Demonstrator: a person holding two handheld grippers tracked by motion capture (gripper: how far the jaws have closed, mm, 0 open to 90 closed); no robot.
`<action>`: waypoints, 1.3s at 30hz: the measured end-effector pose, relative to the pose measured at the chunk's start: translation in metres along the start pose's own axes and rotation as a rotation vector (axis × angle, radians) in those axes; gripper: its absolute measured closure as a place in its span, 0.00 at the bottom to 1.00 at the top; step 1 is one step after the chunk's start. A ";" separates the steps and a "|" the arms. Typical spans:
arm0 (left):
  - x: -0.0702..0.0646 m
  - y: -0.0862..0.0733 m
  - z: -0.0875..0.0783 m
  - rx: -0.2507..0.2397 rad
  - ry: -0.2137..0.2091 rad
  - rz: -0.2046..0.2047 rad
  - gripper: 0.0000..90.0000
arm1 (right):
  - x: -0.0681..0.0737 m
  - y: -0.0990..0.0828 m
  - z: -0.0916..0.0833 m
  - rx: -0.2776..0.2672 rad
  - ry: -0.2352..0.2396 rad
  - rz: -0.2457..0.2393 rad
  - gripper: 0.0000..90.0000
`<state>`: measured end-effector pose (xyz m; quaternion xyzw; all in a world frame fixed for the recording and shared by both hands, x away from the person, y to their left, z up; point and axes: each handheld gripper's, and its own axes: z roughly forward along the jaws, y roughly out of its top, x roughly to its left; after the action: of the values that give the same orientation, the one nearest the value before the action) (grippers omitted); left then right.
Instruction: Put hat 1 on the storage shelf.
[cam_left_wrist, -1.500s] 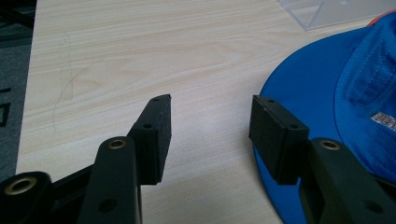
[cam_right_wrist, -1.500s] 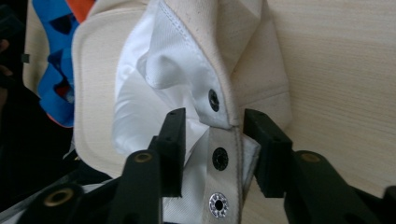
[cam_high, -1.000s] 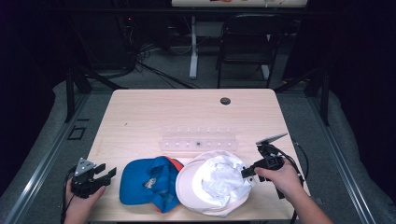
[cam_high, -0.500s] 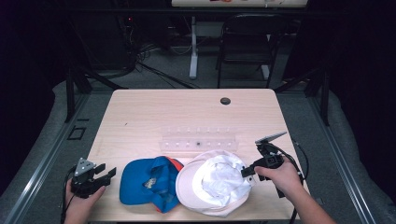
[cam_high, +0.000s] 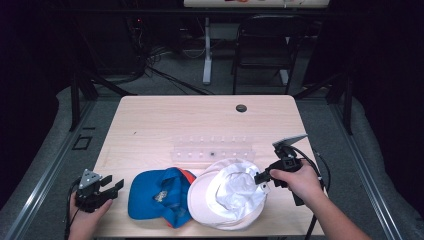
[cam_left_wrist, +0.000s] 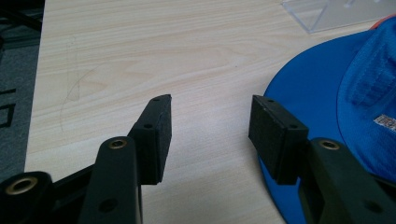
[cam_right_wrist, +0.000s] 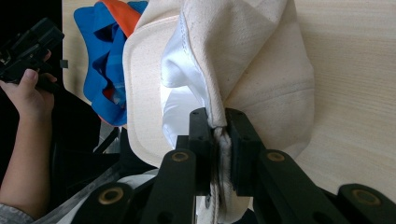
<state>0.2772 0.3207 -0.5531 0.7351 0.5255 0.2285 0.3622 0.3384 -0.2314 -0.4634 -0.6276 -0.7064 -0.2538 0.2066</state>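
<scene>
Leftmost, the left gripper (cam_high: 102, 187) rests at the near-left edge of the wooden surface (cam_high: 200, 120), jaws spread wide and empty, just left of the blue cap (cam_high: 155, 197). Touching the blue cap's right side lies the white cap (cam_high: 227, 200), whose edge the right gripper (cam_right_wrist: 217, 123) pinches tightly between closed jaws.

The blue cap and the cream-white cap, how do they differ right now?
The blue fabric cap has orange trim; the cream-white fabric cap is plain with a shiny white lining. The right gripper pinches the white cap's edge; the open left gripper holds nothing beside the blue cap. Both lie on the wooden table, touching.
</scene>
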 end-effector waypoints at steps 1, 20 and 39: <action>0.000 0.000 0.000 0.000 0.000 0.000 0.55 | 0.001 0.001 -0.001 0.001 -0.002 -0.006 0.91; 0.001 0.000 -0.002 0.002 -0.007 -0.005 0.55 | 0.070 0.016 -0.021 0.052 -0.192 -0.045 0.91; -0.004 -0.001 0.000 -0.021 -0.020 0.008 0.56 | 0.163 0.043 -0.038 0.124 -0.119 -0.074 0.91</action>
<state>0.2757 0.3174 -0.5539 0.7356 0.5167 0.2281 0.3741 0.3593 -0.1233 -0.3298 -0.6010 -0.7547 -0.1792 0.1930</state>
